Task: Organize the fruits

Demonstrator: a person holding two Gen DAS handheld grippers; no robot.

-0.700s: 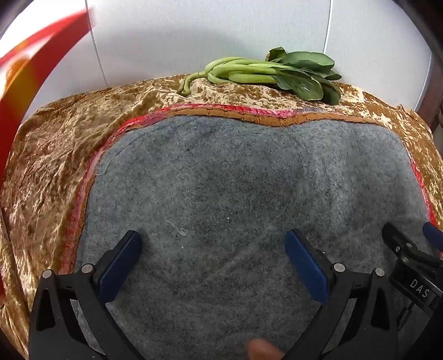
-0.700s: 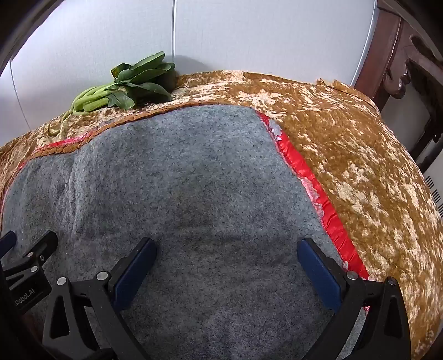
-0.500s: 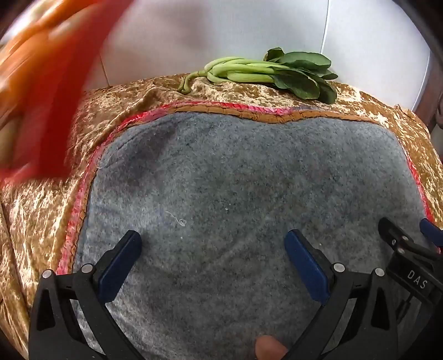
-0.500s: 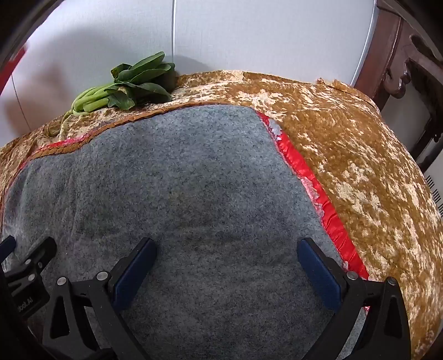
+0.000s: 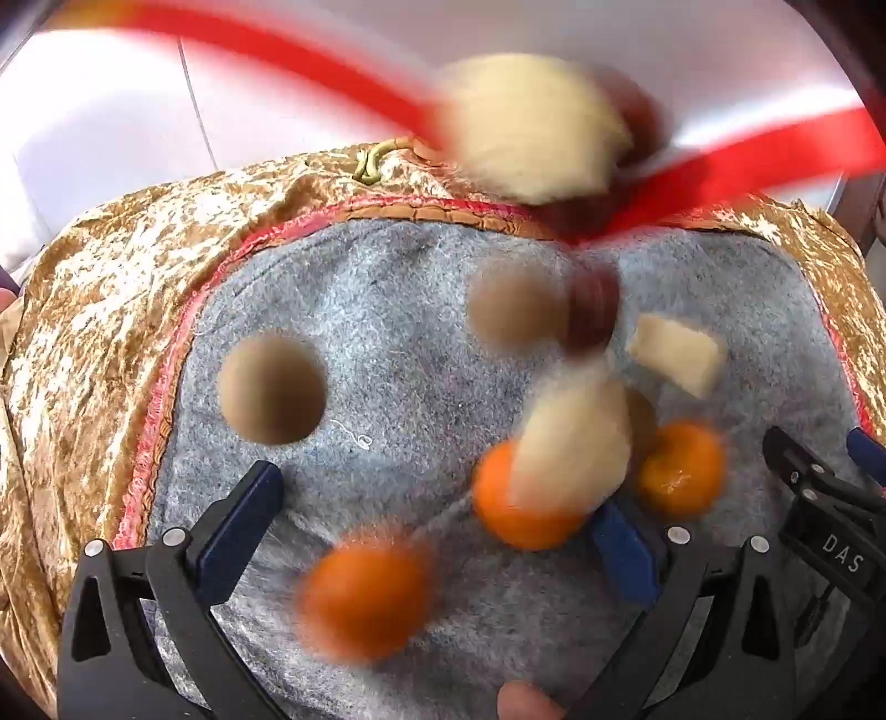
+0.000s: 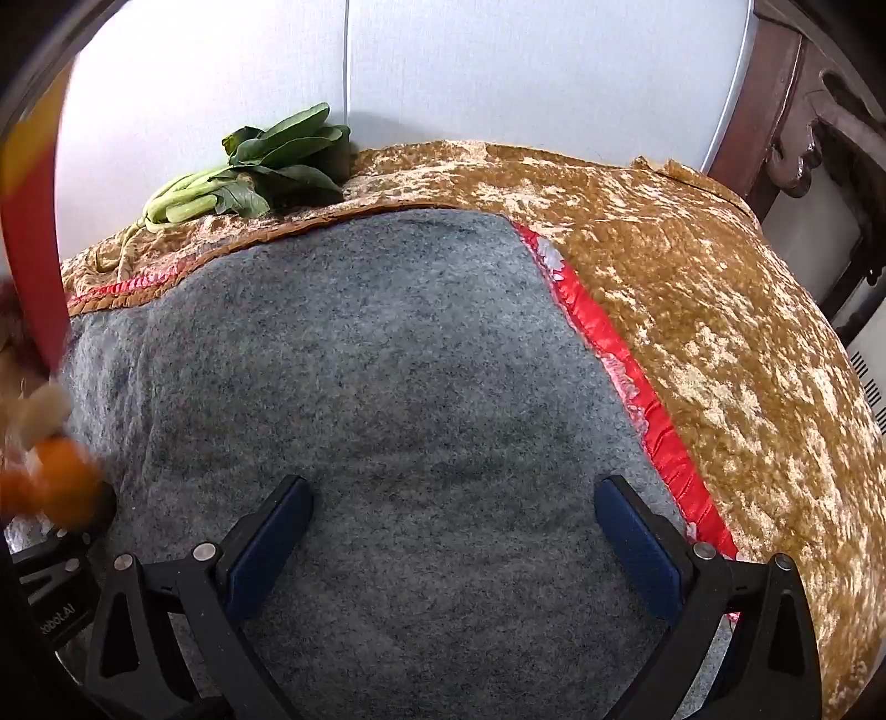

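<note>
In the left wrist view, blurred fruit is tumbling onto the grey felt mat (image 5: pixel 387 332). I make out three oranges (image 5: pixel 365 592) (image 5: pixel 515 509) (image 5: pixel 681 465), two brown round fruits (image 5: pixel 271 387) (image 5: pixel 515 310), a dark red fruit (image 5: pixel 592 315) and pale yellow pieces (image 5: pixel 678 354) (image 5: pixel 576 437). A blurred red container (image 5: pixel 277 44) with another pale piece (image 5: pixel 531 127) hangs above the mat's far edge. My left gripper (image 5: pixel 434 493) is open just above the mat, one orange between its fingers without touching them. My right gripper (image 6: pixel 454 487) is open over bare mat; an orange (image 6: pixel 61 487) shows at that view's left edge.
A bunch of leafy greens (image 6: pixel 260 166) lies at the back by the white wall. Gold crushed-velvet cloth (image 6: pixel 692 277) with red trim (image 6: pixel 637 387) surrounds the mat. Dark wooden furniture (image 6: pixel 803 111) stands at the right. A fingertip (image 5: pixel 520 700) shows at the bottom edge.
The red container has swept in from the left across the top of the left view. Fruit has spilled onto the mat that was bare before. Both grippers stay open and still.
</note>
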